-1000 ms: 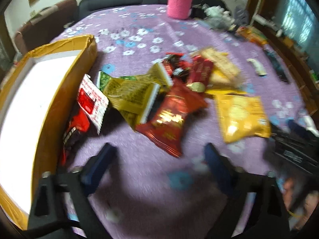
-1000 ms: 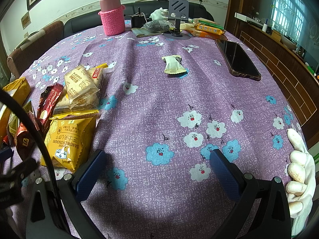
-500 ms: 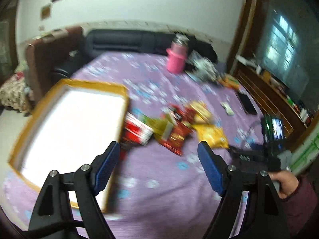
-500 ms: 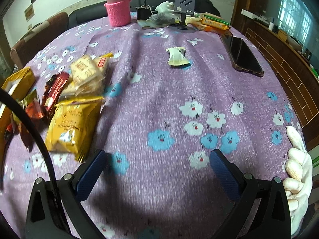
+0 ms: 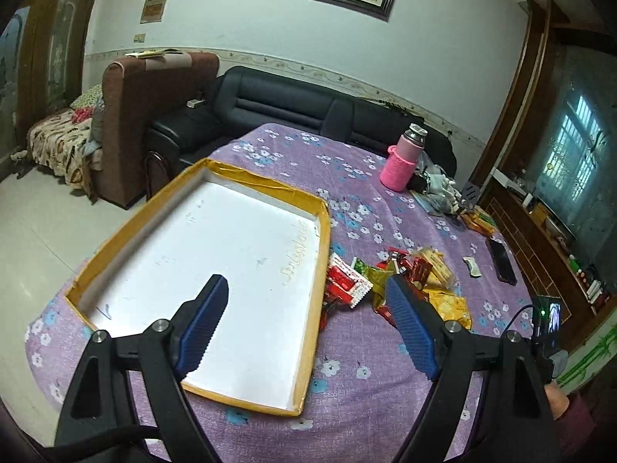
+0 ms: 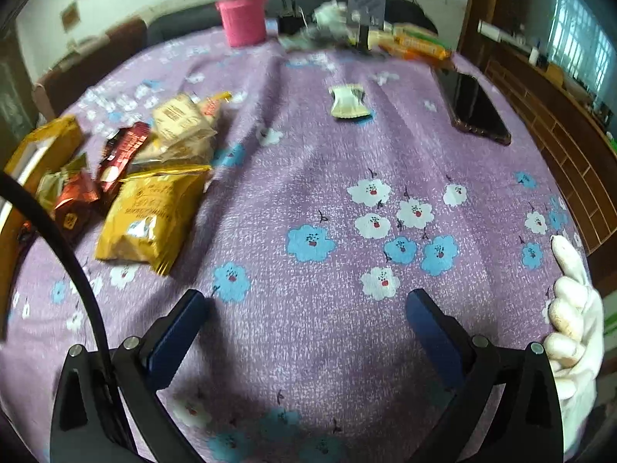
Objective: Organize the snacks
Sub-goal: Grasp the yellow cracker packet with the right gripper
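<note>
Left tool [image 5: 304, 324] has pulled up and back, jaws just widening and empty, over the bare tray [image 5: 324, 231], snack pile [image 5: 401, 281] at its three o'clock; right tool [image 6: 304, 328] hangs open.

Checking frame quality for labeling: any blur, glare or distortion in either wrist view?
Left wrist: sharp, strong fisheye bending, white tray floor blown out. Right wrist: motion blur smears the snack pile and pink bottle; window glare top right.
</note>
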A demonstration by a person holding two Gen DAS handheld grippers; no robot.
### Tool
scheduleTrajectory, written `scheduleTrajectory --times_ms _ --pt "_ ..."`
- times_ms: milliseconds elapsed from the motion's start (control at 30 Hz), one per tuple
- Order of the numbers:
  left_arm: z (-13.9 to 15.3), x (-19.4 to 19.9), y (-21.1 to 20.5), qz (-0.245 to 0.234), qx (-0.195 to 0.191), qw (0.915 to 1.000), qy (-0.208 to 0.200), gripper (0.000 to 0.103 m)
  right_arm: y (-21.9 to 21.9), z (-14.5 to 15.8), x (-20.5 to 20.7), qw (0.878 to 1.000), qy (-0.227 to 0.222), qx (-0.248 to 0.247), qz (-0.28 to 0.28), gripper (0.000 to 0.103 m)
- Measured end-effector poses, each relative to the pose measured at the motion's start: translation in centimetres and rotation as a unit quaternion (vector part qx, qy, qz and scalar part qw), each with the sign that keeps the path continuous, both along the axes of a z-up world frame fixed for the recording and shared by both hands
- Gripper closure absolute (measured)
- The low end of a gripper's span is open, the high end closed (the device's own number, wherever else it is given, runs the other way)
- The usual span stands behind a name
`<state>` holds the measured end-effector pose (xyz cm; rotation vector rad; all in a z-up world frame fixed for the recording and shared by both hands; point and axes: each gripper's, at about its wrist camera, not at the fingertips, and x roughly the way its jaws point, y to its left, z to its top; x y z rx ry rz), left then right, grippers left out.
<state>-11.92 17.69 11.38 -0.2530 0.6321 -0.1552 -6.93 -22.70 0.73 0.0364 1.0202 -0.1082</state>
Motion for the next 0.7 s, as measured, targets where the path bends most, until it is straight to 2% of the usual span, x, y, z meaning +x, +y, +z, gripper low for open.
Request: scheduleTrajectory --times_ms 100,133,167,333,400,433,500,567,633,700 --pt "-0.7 0.2 -1.6 -0.024 0.017 0.9996 0.003 0.019 -0.1 0.3 0.1 1.000 0.016 -0.003 -0.012 0.003" --pt "-0.9 0.3 -2.4 -0.035 0.028 0.9990 0.005 0.019 0.1 0.6 0.0 1.000 0.009 -0.008 -0.012 0.011" --pt "-1.1 0.4 -3.4 -0.049 0.037 0.9981 0.008 0.019 0.4 1.3 -0.2 1.000 -0.007 -0.010 -0.009 0.014" --pt "-2.0 0.8 -6.7 -0.106 0.053 0.9928 0.021 0.021 2.1 5.0 1.1 0.996 -0.067 0.055 0.037 0.015" --pt "-2.2 0.9 -7.7 -0.135 0.050 0.9891 0.029 0.038 3.2 5.9 2.8 0.992 -0.077 0.078 0.061 0.015" --pt "-2.4 1.0 -8.2 -0.148 0.051 0.9870 0.035 0.040 3.7 6.2 3.7 0.990 -0.079 0.087 0.074 0.015" --pt "-2.5 1.0 -8.9 -0.161 0.058 0.9844 0.041 0.042 4.9 5.7 5.5 0.986 -0.065 0.111 0.103 0.015" --pt "-2.5 1.1 -9.4 -0.164 0.071 0.9830 0.044 0.042 5.5 4.4 7.0 0.983 -0.027 0.134 0.123 0.017" --pt "-2.5 1.3 -9.6 -0.169 0.074 0.9815 0.048 0.042 5.8 3.4 7.1 0.975 0.012 0.169 0.147 0.033" --pt "-2.7 1.7 -9.7 -0.176 0.072 0.9803 0.053 0.042 6.1 3.1 5.9 0.961 0.030 0.207 0.179 0.033"
